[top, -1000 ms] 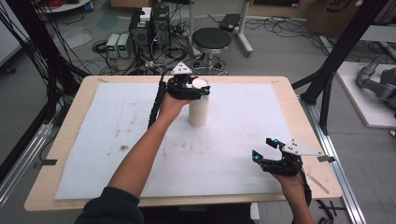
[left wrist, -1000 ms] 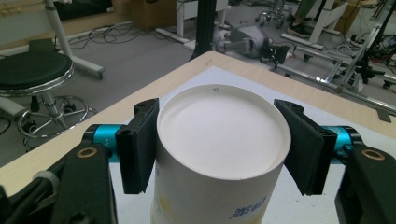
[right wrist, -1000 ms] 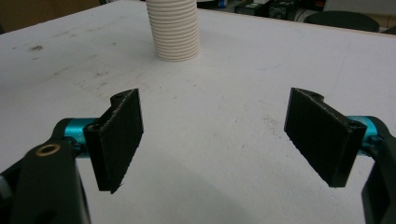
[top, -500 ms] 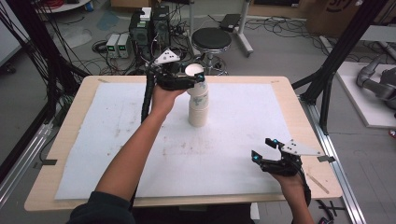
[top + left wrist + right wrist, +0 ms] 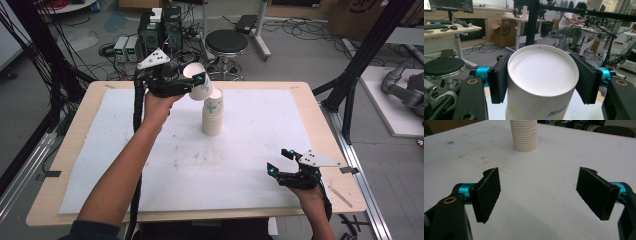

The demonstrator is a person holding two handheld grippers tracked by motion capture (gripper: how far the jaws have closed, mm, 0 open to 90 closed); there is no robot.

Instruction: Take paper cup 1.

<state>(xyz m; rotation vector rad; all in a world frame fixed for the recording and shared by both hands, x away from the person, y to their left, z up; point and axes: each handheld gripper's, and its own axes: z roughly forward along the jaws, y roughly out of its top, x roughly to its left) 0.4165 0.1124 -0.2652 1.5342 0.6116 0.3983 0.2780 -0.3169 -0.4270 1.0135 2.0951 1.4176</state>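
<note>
Left gripper view: my left gripper [image 5: 541, 78], both pads pressed on one paper cup [image 5: 541, 82], held above the stack of cups [image 5: 213, 115], tipped, its open mouth turned away from it. My right gripper [image 5: 544, 195]: jaws wide apart, nothing between, low over the white mat [image 5: 250, 150].

White mat [image 5: 150, 165] lies open — cup stack [image 5: 212, 117] alone stands mid-table.
</note>
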